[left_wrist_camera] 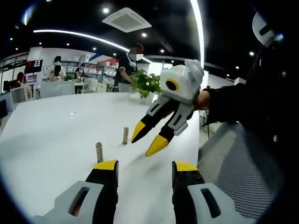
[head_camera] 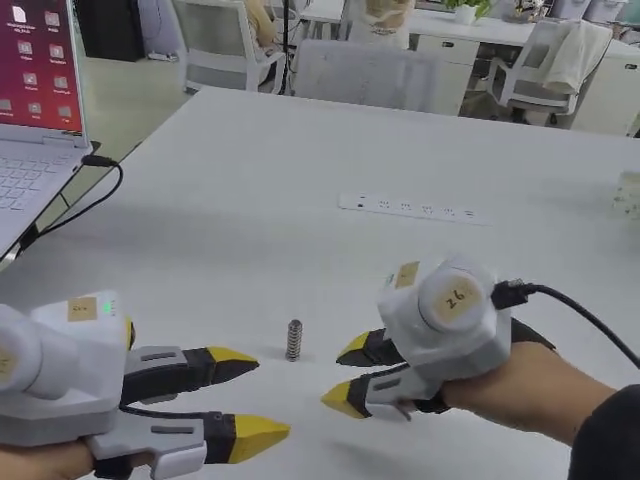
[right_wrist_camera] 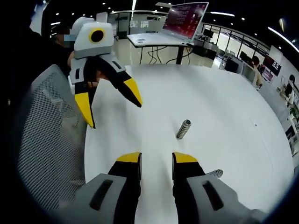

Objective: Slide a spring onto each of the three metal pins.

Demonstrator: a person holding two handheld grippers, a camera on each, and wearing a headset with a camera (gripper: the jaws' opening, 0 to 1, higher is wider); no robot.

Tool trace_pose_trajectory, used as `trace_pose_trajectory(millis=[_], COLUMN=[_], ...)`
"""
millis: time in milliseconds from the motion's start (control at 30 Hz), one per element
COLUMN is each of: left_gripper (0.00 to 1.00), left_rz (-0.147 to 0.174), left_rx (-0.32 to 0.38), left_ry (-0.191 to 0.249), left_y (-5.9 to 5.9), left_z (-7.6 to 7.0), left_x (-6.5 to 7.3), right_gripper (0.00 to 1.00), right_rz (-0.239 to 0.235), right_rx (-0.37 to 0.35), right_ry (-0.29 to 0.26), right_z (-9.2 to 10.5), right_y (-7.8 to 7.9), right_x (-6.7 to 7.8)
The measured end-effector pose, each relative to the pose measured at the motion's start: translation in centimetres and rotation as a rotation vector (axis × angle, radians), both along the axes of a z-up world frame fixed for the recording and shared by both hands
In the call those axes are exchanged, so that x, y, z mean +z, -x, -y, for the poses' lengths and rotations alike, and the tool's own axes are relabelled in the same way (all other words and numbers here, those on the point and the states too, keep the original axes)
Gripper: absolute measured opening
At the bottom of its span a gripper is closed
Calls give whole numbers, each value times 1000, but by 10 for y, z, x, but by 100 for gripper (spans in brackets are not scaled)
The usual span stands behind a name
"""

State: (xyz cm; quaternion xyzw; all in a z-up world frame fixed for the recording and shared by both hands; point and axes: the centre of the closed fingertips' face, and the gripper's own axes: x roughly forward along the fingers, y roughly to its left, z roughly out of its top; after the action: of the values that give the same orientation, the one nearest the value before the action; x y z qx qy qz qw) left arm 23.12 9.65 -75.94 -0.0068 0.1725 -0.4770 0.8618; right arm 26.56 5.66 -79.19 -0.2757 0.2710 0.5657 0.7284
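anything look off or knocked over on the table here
Nothing stands out: the near spring and the far spring stand upright on the table, and the left gripper and right gripper are open, holding nothing.

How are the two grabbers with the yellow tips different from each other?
The left gripper has its jaws spread wide. The right gripper has its jaws closer together, but they are open too. In the head view the left gripper comes in from the lower left and the right gripper from the right, so they face each other. A spring stands near their tips. Both have white bodies and black jaws with yellow tips, and both hold nothing.
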Motion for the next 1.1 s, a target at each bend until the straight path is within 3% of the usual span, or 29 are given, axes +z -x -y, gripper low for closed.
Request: trace_pose_trajectory(millis=[733, 1100], left_gripper=[41, 41], left_rz=[7, 11], left_rx=[4, 10], left_ry=[7, 10], left_y=[0, 0], left_z=[1, 0], left_x=[3, 6], right_gripper=[25, 24], right_rz=[31, 66], right_rx=[-107, -151], right_ry=[-138, -177], right_z=[33, 53], right_y=[15, 9], right_x=[26, 36])
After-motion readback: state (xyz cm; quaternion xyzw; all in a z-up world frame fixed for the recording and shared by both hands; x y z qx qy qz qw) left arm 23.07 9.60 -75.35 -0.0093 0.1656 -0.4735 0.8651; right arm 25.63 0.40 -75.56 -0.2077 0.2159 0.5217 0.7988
